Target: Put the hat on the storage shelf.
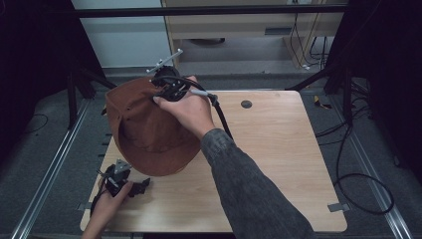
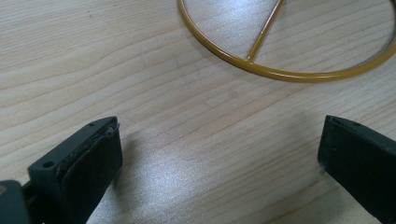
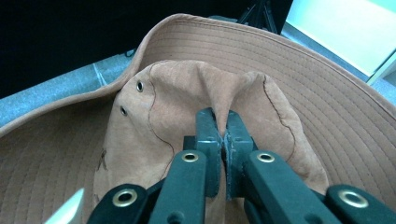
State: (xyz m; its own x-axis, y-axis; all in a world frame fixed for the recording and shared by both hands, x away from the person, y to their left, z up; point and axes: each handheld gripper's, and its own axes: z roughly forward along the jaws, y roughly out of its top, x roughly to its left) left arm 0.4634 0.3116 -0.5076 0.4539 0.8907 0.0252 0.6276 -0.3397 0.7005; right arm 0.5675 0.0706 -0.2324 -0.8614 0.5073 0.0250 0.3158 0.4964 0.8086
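Observation:
A brown wide-brimmed hat (image 1: 149, 129) hangs tilted over the table's far left, its brim low near the wood. My right gripper (image 1: 166, 89) holds it from above, shut on a pinched fold of the crown. In the right gripper view the jaws (image 3: 225, 128) press together on that fold of the hat (image 3: 177, 93), with two brass eyelets to the left. My left gripper (image 1: 142, 185) rests at the front left of the table, open, with bare wood between its jaws (image 2: 219, 154). A yellow wire ring (image 2: 280, 73) with a spoke lies flat on the wood just beyond them.
The wooden table (image 1: 278, 164) has a small dark round disc (image 1: 246, 104) near its far edge. Metal rails run along both sides on the floor. Black cables (image 1: 358, 179) loop on the floor to the right.

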